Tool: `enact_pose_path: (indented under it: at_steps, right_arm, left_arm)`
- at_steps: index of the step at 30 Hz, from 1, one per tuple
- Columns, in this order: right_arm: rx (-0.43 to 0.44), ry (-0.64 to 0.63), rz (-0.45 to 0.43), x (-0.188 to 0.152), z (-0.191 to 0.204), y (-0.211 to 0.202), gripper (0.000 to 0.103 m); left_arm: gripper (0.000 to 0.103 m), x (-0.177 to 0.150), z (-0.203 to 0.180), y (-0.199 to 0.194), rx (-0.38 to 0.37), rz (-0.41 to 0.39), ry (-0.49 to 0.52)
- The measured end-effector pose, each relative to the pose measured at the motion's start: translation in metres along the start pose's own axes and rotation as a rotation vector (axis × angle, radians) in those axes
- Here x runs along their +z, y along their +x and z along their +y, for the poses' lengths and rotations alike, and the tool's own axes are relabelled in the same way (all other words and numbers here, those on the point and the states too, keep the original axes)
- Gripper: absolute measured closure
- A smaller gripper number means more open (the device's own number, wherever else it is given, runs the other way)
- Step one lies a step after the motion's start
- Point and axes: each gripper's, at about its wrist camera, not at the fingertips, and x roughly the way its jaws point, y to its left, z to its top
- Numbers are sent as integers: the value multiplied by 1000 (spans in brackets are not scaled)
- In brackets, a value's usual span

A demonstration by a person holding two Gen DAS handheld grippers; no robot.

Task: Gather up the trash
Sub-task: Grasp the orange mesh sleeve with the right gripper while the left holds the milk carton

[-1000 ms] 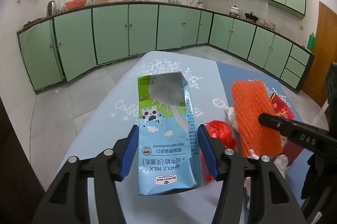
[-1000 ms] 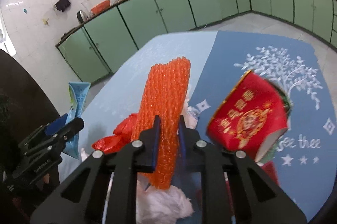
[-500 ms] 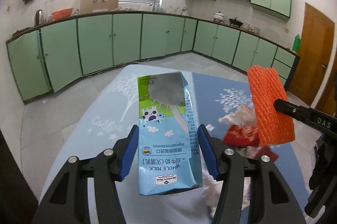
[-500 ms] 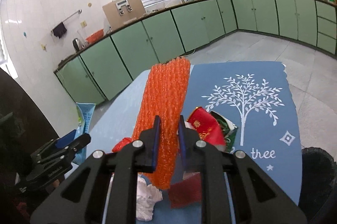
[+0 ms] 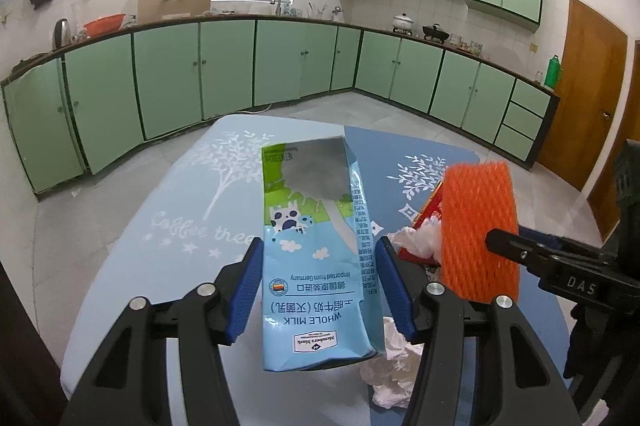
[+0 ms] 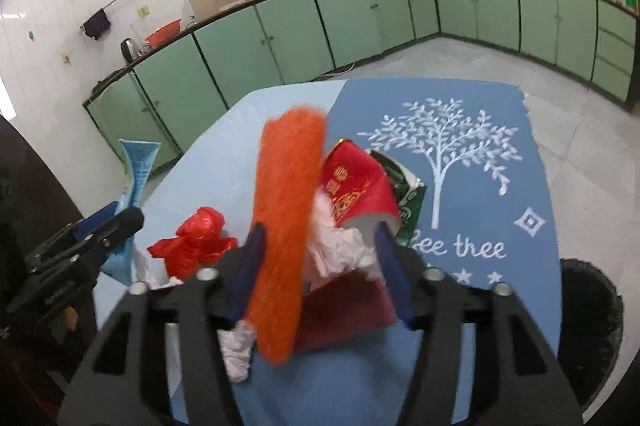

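The left gripper (image 5: 318,286) points forward and downward over a table (image 5: 168,226), its blue pads clamped on the sides of a light blue milk carton (image 5: 316,246), which stands up between them at the centre of the left wrist view.

The right gripper (image 6: 316,270) tilts down at a similar slant. Its jaws have just been opening and now stand wide. An orange foam net sleeve (image 6: 286,226) is between them, blurred, leaning against the left pad and clear of the right one.

On the table, seen from the right wrist, a red paper cup (image 6: 356,189) lies on its side at 1 o'clock from the sleeve, with crumpled white tissue (image 6: 340,250) just below it and a crumpled red plastic bag (image 6: 192,242) at 9 o'clock. A black bin (image 6: 588,310) sits at 4 o'clock, beside the table's edge. The tablecloth is two shades of blue with white tree prints.

Behind, green cabinets (image 5: 224,65) curve around a tiled kitchen; a wooden door (image 5: 588,93) stands at 3 o'clock in the left wrist view.
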Motion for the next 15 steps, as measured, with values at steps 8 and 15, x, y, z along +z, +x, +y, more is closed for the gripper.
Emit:
enact_pose_path:
  at_steps: [8, 15]
  right_arm:
    - [7, -26, -22, 12, 5, 5, 37]
    - [8, -30, -45, 18, 8, 3, 38]
  left_arm:
    - [47, 2, 1, 1, 7, -6, -11]
    - [47, 1, 2, 2, 12, -2, -2]
